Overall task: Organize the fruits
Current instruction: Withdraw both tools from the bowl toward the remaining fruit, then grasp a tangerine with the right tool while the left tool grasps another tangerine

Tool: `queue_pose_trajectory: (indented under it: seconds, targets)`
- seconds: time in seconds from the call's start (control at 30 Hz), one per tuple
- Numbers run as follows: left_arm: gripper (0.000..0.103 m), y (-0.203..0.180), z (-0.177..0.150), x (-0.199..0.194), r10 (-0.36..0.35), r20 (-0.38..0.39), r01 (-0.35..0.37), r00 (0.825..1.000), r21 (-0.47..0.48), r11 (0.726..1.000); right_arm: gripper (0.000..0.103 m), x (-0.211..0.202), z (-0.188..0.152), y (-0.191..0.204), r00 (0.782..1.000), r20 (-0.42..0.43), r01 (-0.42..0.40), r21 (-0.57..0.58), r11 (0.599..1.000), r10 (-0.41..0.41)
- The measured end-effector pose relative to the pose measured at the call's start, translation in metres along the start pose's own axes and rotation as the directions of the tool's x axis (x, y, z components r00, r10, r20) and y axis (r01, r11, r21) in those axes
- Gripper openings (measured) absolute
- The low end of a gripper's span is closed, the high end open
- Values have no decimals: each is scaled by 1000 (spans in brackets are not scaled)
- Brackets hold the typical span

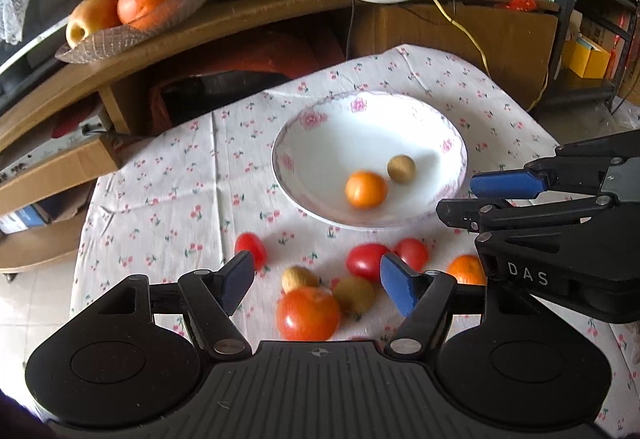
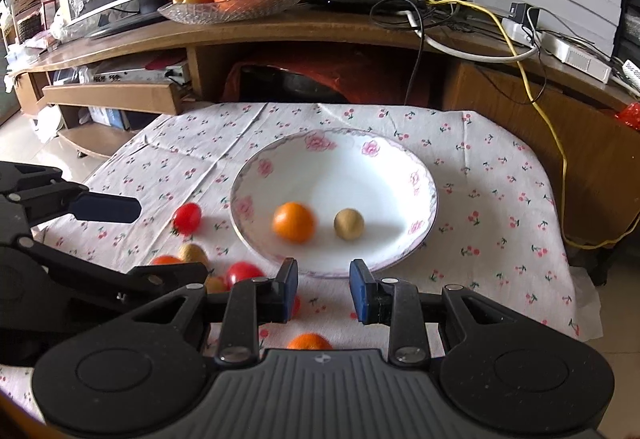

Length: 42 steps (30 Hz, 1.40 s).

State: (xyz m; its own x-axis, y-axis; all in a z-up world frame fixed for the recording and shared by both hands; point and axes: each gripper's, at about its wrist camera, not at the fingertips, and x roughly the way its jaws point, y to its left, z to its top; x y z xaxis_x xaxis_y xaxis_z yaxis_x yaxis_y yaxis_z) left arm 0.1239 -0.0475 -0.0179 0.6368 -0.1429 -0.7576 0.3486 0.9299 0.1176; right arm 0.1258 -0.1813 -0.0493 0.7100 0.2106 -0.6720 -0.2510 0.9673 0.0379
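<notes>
A white flowered bowl (image 1: 280, 159) (image 2: 432, 191) stands on the cherry-print cloth. It holds a small orange (image 1: 366, 189) (image 2: 294, 221), blurred, and a round brown fruit (image 1: 401, 169) (image 2: 349, 224). In front of the bowl lie loose fruits: a big tomato (image 1: 308, 313), small red tomatoes (image 1: 366, 261) (image 2: 187, 217), brown fruits (image 1: 354, 293) and another small orange (image 1: 466, 269) (image 2: 308, 342). My left gripper (image 1: 318, 281) (image 2: 172, 239) hangs open above this cluster, holding nothing. My right gripper (image 2: 324, 289) (image 1: 456, 197) stands open and empty at the bowl's near rim.
Behind the table a wooden stand (image 2: 360, 27) carries a glass dish (image 1: 120, 35) (image 2: 232, 9) of large oranges and apples, a router and tangled cables (image 2: 440, 3). The cloth ends close behind the bowl and at both sides, with tiled floor (image 1: 24, 303) beyond.
</notes>
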Motion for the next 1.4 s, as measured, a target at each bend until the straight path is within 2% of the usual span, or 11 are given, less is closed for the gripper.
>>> queue_pose_trajectory:
  seconds: [0.37,0.6,0.77,0.93,1.13,1.2,1.4]
  targets:
    - [80,-3,-15,-8,-12,-18,12,1000,7,1000,35,-17,-13,5,1000,-1,-17,11,1000,17]
    - [80,3,-42,-11,-29,-41,29,999,2,1000,35,-31,-44,-8,999,-35,2,21,1000,-1]
    - [80,4,-52,-7,-47,-47,48,998,8,999,35,-23,-56,-11,997,-71,-13,0,1000,13]
    - [80,5,-52,-4,-75,-34,75,997,0,997,36,-12,-50,-5,998,-61,-34,-25,999,33]
    - [80,0,-54,5,-103,-45,103,994,8,995,36,7,-46,1,994,-90,-59,-29,998,56]
    - [79,0,-55,11,-111,-52,111,992,4,994,36,13,-44,2,994,-97,-58,-35,998,54]
    - [66,0,-55,22,-152,-73,151,986,-27,988,36,23,-45,-2,990,-123,-64,-21,998,61]
